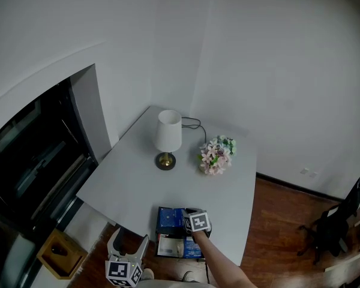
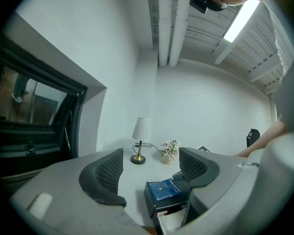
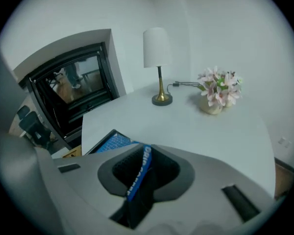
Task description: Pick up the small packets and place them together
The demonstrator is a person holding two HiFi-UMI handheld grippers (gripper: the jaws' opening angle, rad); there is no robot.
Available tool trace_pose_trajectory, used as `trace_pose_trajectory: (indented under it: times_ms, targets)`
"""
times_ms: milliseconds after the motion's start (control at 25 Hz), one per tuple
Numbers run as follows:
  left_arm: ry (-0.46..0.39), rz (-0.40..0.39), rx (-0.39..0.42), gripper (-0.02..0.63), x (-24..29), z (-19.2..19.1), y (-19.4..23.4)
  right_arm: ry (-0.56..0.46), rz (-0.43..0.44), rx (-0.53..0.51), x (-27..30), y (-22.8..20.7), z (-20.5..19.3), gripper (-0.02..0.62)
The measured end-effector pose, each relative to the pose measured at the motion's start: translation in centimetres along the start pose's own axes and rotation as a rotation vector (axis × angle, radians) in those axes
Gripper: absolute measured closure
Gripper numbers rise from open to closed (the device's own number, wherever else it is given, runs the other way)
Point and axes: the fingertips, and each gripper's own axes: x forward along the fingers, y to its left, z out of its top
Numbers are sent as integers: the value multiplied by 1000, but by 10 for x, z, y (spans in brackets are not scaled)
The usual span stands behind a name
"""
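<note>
While the right hand-held gripper pinches a thin blue packet edge-on between nearly closed jaws, black open box of blue packets just beneath it at near edge of white counter, left hand-held gripper jaws wide apart, empty, box ahead to its right

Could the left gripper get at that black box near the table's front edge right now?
Probably yes: the left gripper is open and empty, and the black box lies right ahead of it. The right gripper, holding a blue packet, hovers close by and may crowd it.
</note>
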Motion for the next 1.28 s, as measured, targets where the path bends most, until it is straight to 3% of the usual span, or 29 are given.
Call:
trace_pose_trajectory:
  times_ms: [40, 80, 120, 240, 360, 480, 600, 720, 840, 960, 1080, 1280]
  targets:
    - [0, -4, 2, 239, 1, 0, -1, -55, 20, -2, -6, 3, 8, 467]
    - [-1, -9, 3, 239, 2, 0, -3, -118, 53, -2, -14, 9, 17, 294]
    - [-2, -15, 4, 239, 4, 1, -5, -187, 96, -2, -26, 16, 28, 238]
    - [-7, -41, 10, 240, 9, 3, -13, -437, 207, -2, -82, 34, 61, 238]
    - [-19, -71, 18, 241, 16, 7, -23, -653, 234, -16, -147, 38, 79, 238]
    - [-58, -109, 19, 243, 22, 17, -34, -789, 207, -38, -203, 36, 80, 238]
    - [-107, -150, -6, 268, 22, 29, -43, -841, 170, -69, -241, 36, 68, 240]
    - [-85, -199, 40, 267, 22, 29, -55, -835, 149, -85, -261, 36, 51, 278]
    - [-71, -241, 82, 270, 24, 29, -68, -836, 151, -69, -273, 33, 42, 278]
    - [-79, -246, 91, 270, 26, 29, -75, -788, 185, -129, -274, 38, 37, 278]
    - [-94, -235, 78, 268, 27, 28, -77, -620, 227, -271, -254, 42, 16, 278]
    - [-67, -206, 79, 268, 25, 21, -70, -176, 321, -483, -186, 61, -58, 278]
